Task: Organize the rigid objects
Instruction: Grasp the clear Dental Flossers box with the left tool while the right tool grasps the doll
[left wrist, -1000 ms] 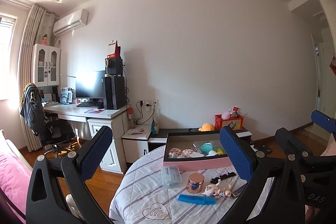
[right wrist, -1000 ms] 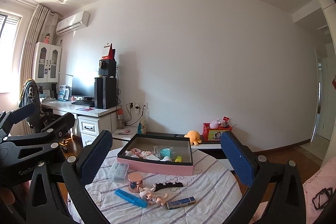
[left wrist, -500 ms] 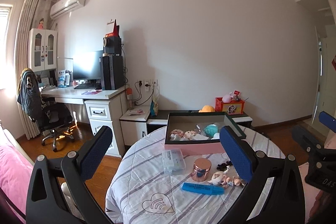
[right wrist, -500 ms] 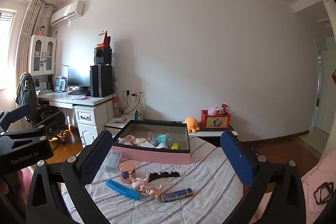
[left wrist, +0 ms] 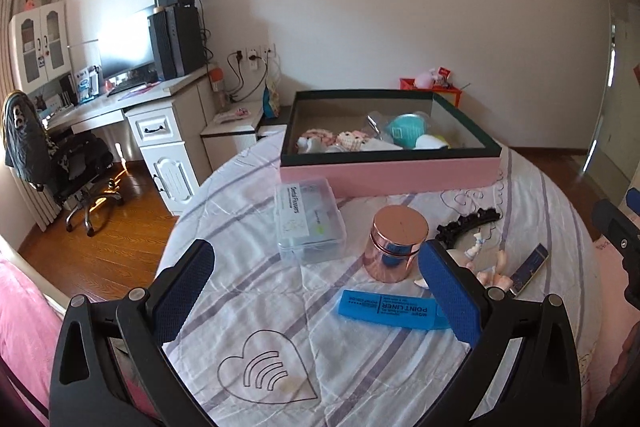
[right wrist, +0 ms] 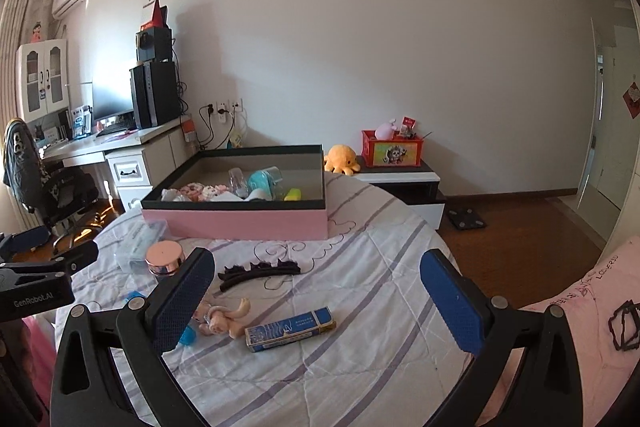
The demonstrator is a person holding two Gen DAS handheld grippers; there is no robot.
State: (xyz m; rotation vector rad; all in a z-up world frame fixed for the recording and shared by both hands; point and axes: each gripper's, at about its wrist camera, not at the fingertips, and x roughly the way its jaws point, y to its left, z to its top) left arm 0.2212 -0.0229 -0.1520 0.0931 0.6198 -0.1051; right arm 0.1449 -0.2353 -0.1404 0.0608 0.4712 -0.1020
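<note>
A: Grippers?
B: Left gripper (left wrist: 316,291) and right gripper (right wrist: 316,301) hover over the table (left wrist: 256,291), jaws wide apart, holding nothing.
A: Objects?
B: Blue highlighter (left wrist: 386,308), copper jar (left wrist: 394,242) and doll (right wrist: 224,315) lie before the pink box (left wrist: 390,175).

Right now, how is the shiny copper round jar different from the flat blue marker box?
The shiny copper round jar stands upright; the flat blue marker box lies on its side. The jar is a plain metallic cylinder, while the box is long, flat and printed with "POINT LINER". The jar sits nearer the pink storage box. Both rest on the striped tablecloth, outside the storage box.
</note>
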